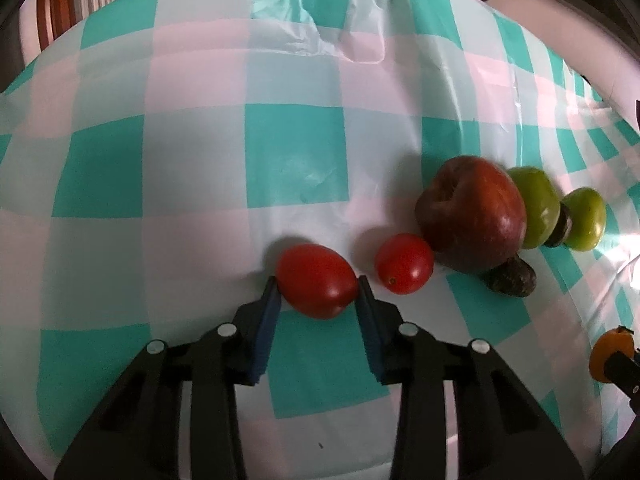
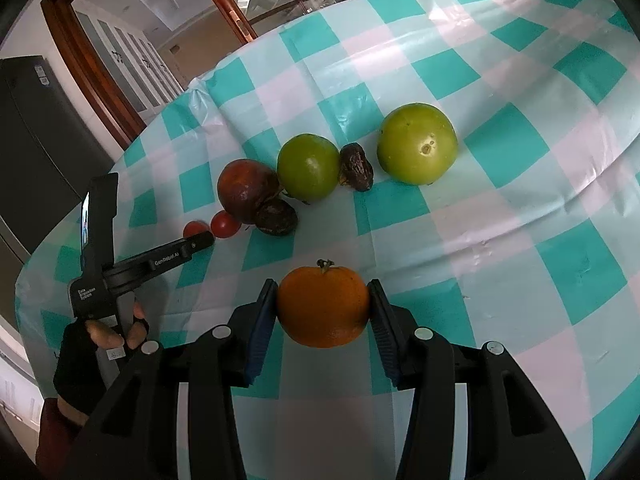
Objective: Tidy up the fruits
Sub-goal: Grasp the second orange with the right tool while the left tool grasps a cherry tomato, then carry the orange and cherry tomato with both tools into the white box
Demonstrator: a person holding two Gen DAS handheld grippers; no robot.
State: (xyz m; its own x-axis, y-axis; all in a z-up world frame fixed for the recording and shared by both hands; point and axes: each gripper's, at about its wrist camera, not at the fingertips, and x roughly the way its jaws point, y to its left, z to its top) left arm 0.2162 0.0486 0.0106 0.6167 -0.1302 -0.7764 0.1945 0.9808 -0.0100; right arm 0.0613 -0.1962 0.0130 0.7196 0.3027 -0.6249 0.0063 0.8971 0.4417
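Observation:
My left gripper [image 1: 317,285] is shut on a red plum tomato [image 1: 316,285], low over the checked tablecloth [image 1: 160,160]. A second red tomato [image 1: 404,263] lies just right of it. Beyond stand a red apple [image 1: 472,214], two green fruits [image 1: 536,212] [image 1: 586,220] and two dark wrinkled fruits [image 1: 514,278]. My right gripper [image 2: 323,305] is shut on an orange [image 2: 323,306], nearer than the row. In the right wrist view the row runs from the tomatoes [image 2: 224,224] past the apple [image 2: 246,192] to the green fruits [image 2: 309,168] [image 2: 418,144].
The left gripper's body [image 2: 132,264] and a gloved hand [image 2: 92,344] are at the left in the right wrist view. The tablecloth is rumpled at the far edge [image 1: 320,12]. A wooden-framed glass door [image 2: 160,40] stands behind the table.

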